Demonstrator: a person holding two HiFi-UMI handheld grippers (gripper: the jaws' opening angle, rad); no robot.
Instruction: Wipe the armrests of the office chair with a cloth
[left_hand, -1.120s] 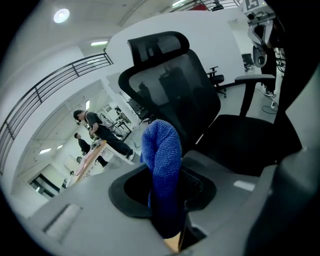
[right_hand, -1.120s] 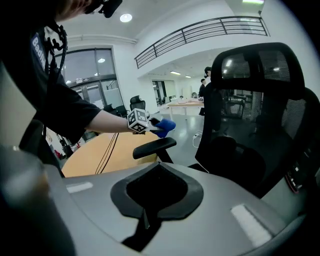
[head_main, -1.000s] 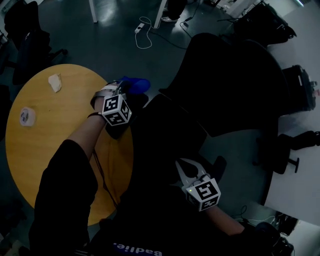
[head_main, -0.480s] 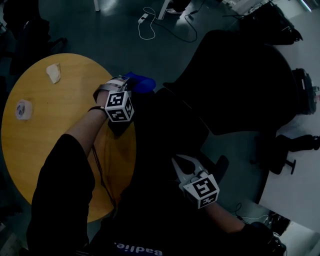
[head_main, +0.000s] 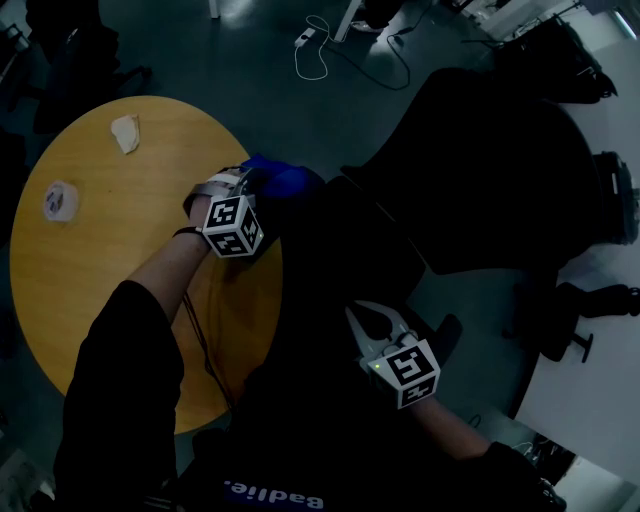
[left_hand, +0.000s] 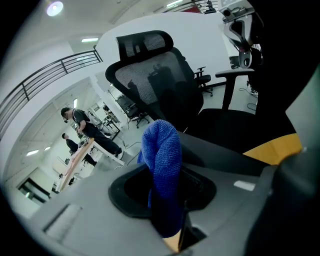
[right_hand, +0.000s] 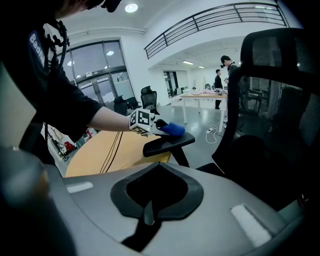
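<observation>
The black office chair (head_main: 470, 170) stands in front of me, its seat (head_main: 340, 250) between my two grippers. My left gripper (head_main: 262, 182) is shut on a blue cloth (head_main: 288, 182), which rests on the chair's left armrest (right_hand: 167, 142) beside the round table. In the left gripper view the blue cloth (left_hand: 162, 165) sticks up from the jaws, with the mesh backrest (left_hand: 150, 65) and the far armrest (left_hand: 235, 75) behind it. My right gripper (head_main: 352, 312) hovers over the seat's near right side, its jaws together and empty (right_hand: 146, 215).
A round yellow table (head_main: 100, 260) at the left holds a crumpled paper (head_main: 126, 132) and a small round item (head_main: 60, 200). A white cable (head_main: 315, 50) lies on the floor. A white desk (head_main: 600, 330) runs along the right. Two people (right_hand: 222, 70) stand far off.
My left gripper with the blue cloth has shifted a little along the left armrest. The right gripper has stayed nearly in place.
</observation>
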